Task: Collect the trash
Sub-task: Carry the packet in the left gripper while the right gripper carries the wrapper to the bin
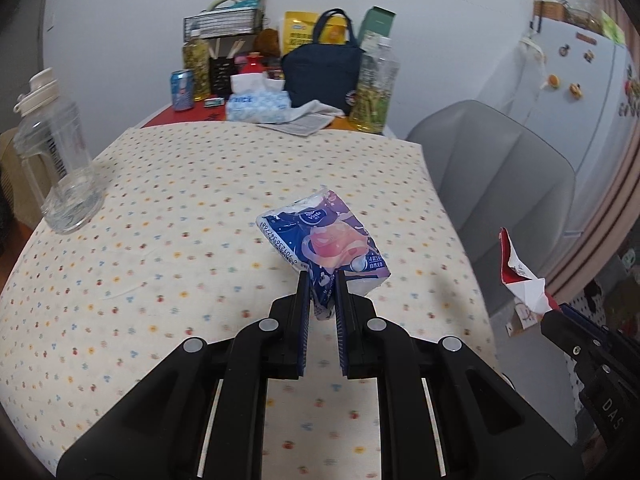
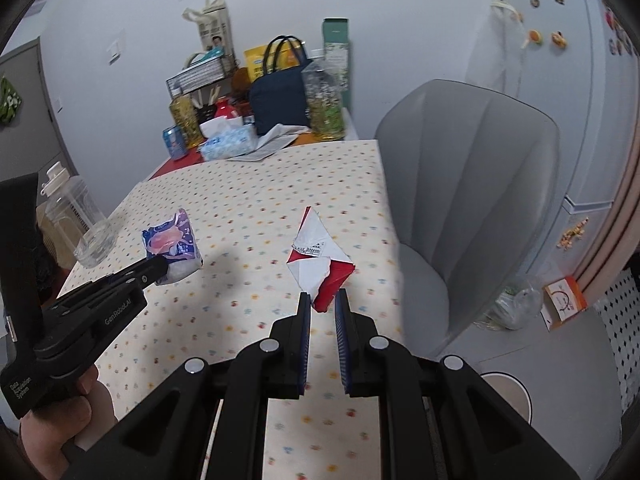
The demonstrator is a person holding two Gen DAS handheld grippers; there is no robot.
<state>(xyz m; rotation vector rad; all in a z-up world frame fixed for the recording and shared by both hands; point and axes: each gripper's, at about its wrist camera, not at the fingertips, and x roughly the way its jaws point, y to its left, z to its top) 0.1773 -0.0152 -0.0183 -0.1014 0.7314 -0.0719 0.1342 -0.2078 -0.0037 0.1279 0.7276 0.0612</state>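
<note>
Over the counter (image 1: 160, 216): both bits of trash are already picked up — nothing loose left on the dotted cloth that I can spot.
Left tool (image 1: 322, 280): clamped on the blue tissue packet (image 1: 320, 236), held in the air.
Right tool (image 2: 322, 298): pinching the red-and-white carton scrap (image 2: 324, 264), also lifted.
Left to do: drop both in a bin — can't see one for sure.

Soft, even indoor light, faint shadows on the worktop (image 2: 248, 216), strong fisheye bending and dark vignetted corners.
</note>
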